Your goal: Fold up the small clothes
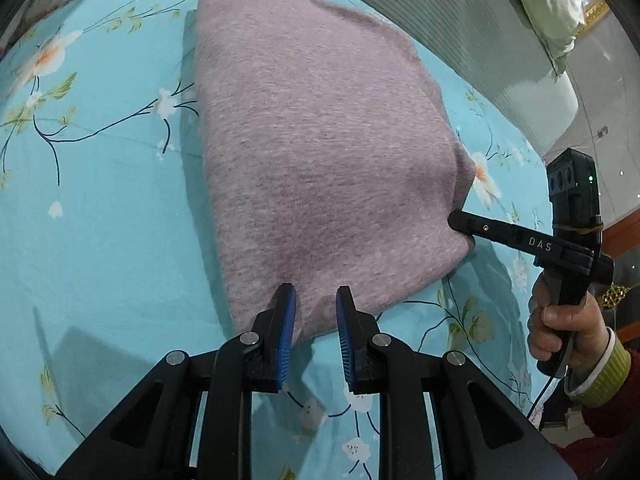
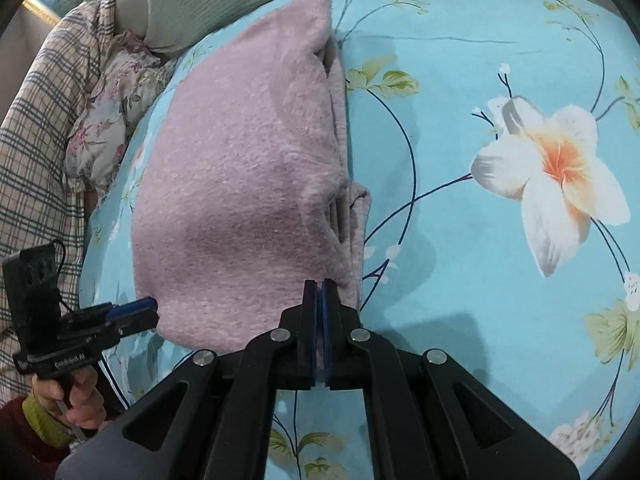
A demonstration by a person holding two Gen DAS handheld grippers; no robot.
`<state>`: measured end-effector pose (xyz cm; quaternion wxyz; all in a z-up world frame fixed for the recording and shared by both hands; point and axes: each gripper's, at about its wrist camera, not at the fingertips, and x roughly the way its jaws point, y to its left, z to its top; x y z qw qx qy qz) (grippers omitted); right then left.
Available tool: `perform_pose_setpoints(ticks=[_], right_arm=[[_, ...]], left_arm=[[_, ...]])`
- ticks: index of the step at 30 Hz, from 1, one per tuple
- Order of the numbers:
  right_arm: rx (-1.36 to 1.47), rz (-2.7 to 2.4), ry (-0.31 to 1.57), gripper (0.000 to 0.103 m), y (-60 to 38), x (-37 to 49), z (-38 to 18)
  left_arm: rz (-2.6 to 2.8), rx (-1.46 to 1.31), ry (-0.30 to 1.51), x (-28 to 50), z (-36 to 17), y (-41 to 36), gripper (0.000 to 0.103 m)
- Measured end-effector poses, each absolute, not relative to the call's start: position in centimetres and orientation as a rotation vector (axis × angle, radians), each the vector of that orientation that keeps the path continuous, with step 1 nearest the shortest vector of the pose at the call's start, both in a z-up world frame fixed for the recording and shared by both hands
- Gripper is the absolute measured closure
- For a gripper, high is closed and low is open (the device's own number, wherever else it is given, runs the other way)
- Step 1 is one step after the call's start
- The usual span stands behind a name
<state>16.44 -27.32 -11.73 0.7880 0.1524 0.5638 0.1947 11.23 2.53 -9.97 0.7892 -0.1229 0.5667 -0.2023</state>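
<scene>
— Where do we have our left gripper (image 1: 316, 300)?
— Bottom centre of its view, jaws slightly parted, fabric between.
— Our right gripper (image 2: 320, 285)?
— Bottom centre, jaws pressed together; our hand (image 1: 560, 328) grips its handle at right.

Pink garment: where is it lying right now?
The pink garment lies folded on the blue floral sheet, its near edge between the left gripper and right gripper, pillows beyond it.

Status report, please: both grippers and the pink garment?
Left gripper pinching pink garment edge. Right gripper shut on its near corner. Garment folded on floral sheet. Nothing blocking.
</scene>
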Motion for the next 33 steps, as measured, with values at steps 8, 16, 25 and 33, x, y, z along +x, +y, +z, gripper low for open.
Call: perform_pose_setpoints(ticks=[8, 16, 25, 33], right_arm=[[0.304, 0.402, 1.207, 0.1, -27.5, 15.6, -11.5], [0.25, 0.396, 1.263, 0.1, -26.7, 14.8, -10.8], [0.256, 0.386, 1.251, 0.099, -27.2, 12.0, -8.6], [0.318, 0.384, 1.214, 0.099, -27.7, 11.7, -7.1]], left_arm=[[-0.408, -0.218, 1.226, 11.7, -9.8, 1.1, 0.082], [-0.392, -0.217, 1.231, 11.2, -9.5, 1.0, 0.081], [-0.34, -0.122, 1.199, 8.8, -7.2, 1.4, 0.054], [-0.262, -0.15, 1.15, 7.4, -5.4, 3.8, 0.035]])
